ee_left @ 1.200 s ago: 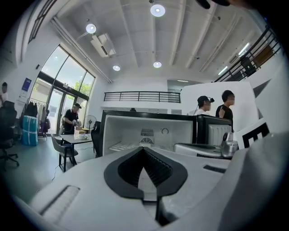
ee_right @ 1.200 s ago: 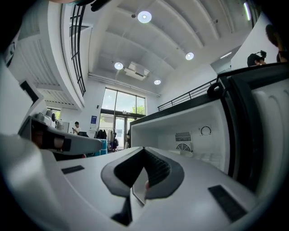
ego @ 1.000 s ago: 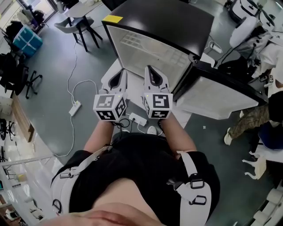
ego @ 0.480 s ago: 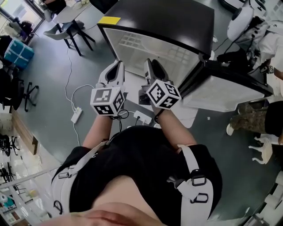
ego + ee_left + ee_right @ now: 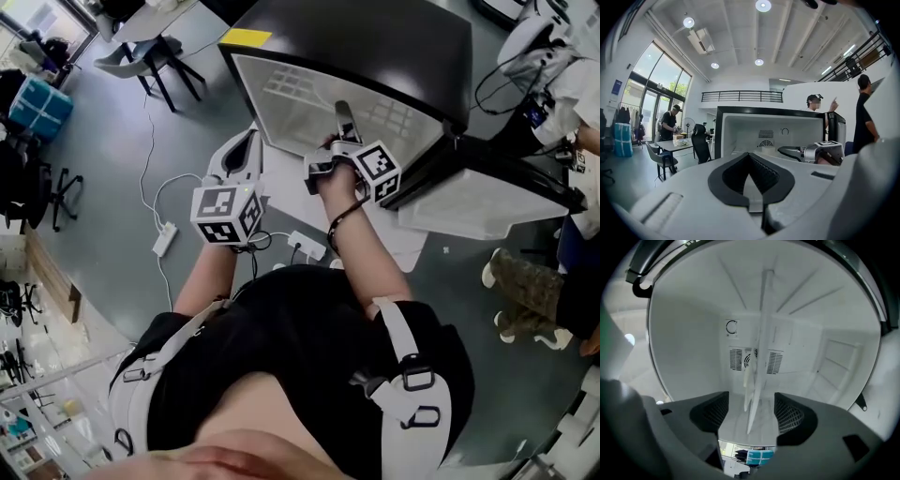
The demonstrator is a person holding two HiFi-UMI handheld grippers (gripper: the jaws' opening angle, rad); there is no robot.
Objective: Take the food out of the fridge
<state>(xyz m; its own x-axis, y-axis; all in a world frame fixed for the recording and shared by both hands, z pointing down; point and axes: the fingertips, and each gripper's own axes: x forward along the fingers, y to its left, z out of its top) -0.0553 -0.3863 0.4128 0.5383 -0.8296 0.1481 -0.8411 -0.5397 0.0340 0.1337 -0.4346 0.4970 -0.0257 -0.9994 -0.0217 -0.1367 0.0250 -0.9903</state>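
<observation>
Two claws face the black, white-lined open fridge (image 5: pixel 375 37). The right gripper (image 5: pixel 751 411), turned on its side inside, has its jaws opening wide with nothing between them. The left gripper (image 5: pixel 750 161) is pinched together, empty.

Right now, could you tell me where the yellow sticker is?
Head view, upper left: the yellow sticker lies on the fridge top, at its front left corner.

Finding no legible words, numbers or brands. Noting a yellow label (image 5: pixel 246 38) at the fridge (image 5: pixel 375 47) top's front-left corner, too small for reading, and only black-and-white square markers on both cubes (image 5: pixel 225 214).
</observation>
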